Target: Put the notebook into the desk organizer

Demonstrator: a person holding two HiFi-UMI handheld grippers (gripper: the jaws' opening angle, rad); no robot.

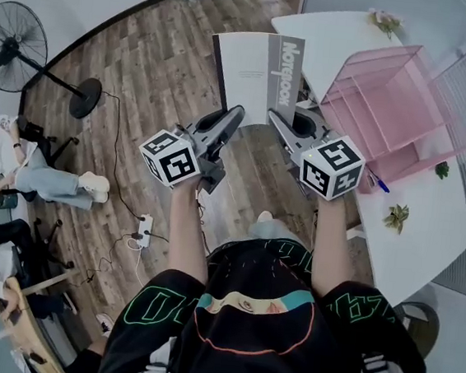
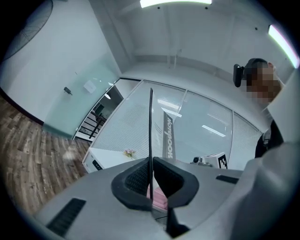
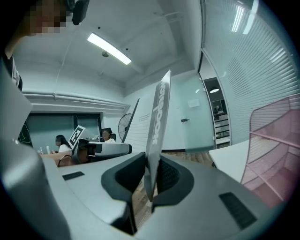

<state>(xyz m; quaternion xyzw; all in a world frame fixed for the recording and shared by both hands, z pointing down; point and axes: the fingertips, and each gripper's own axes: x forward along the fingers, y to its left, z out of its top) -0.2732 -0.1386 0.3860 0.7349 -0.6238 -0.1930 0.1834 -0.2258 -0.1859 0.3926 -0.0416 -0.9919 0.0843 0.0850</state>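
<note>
A white and grey notebook (image 1: 256, 72) hangs open in the air, held from below by both grippers. My left gripper (image 1: 234, 117) is shut on its thin white cover (image 2: 151, 126), seen edge-on in the left gripper view. My right gripper (image 1: 275, 120) is shut on the grey spine side (image 3: 156, 123) with its lettering. The pink wire desk organizer (image 1: 390, 107) stands on the white desk (image 1: 428, 223), just right of the notebook. In the right gripper view the pink organizer (image 3: 276, 145) is at the right edge.
A blue pen (image 1: 377, 183) and small plant sprigs (image 1: 396, 217) lie on the desk near the organizer. A floor fan (image 1: 20, 47) stands far left on the wooden floor. People sit at the left (image 1: 20, 163). A power strip with cables (image 1: 143, 232) lies on the floor.
</note>
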